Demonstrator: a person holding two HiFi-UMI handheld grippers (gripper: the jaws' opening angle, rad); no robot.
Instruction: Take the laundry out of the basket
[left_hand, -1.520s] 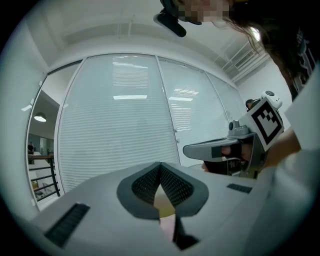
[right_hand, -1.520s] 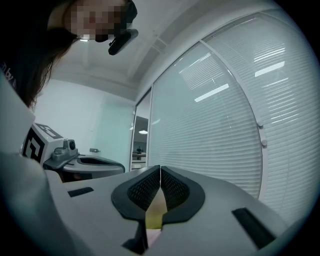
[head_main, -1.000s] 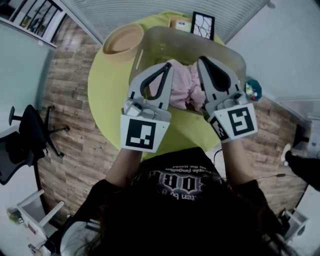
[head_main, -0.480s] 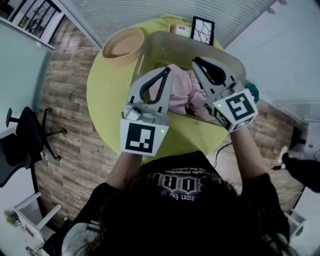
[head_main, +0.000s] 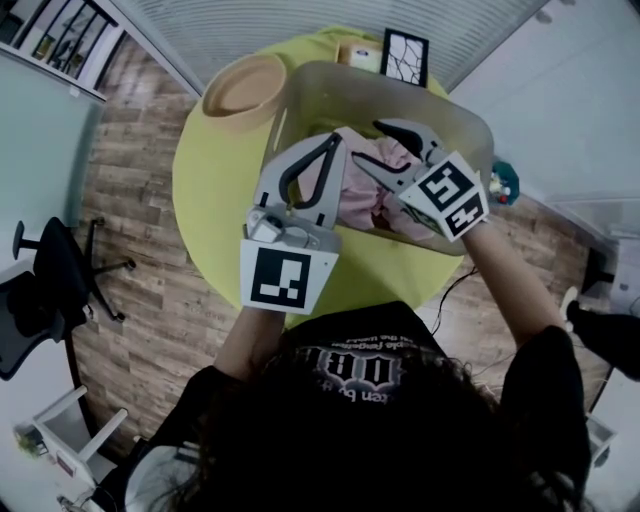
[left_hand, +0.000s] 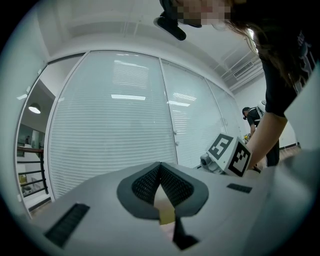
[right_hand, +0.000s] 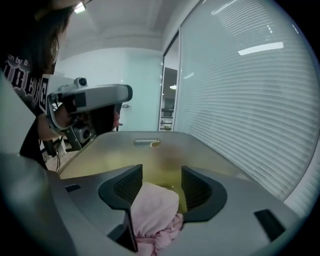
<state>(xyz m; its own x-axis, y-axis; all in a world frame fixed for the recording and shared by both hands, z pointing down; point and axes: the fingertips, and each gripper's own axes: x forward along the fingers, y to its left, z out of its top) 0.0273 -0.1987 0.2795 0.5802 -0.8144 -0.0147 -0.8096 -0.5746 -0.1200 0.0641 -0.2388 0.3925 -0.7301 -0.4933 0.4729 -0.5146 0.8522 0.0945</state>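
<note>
Two tools hang over the basket (head_main: 350, 90): the left gripper (left_hand: 160, 166) is pressed together, while the right gripper (right_hand: 160, 176) is opening with the pink cloth (right_hand: 152, 205) between its jaws.

shirt (head_main: 372, 362): black, short-sleeved, white print
left gripper (head_main: 331, 146): grey shell, black-and-white square markers
right gripper (head_main: 367, 142): grey, black ribbed pads

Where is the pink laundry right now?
The laundry lies in the basket, upper centre of the head view, between the left tongs and the right tongs; the right tongs' jaws are opening around it.
</note>
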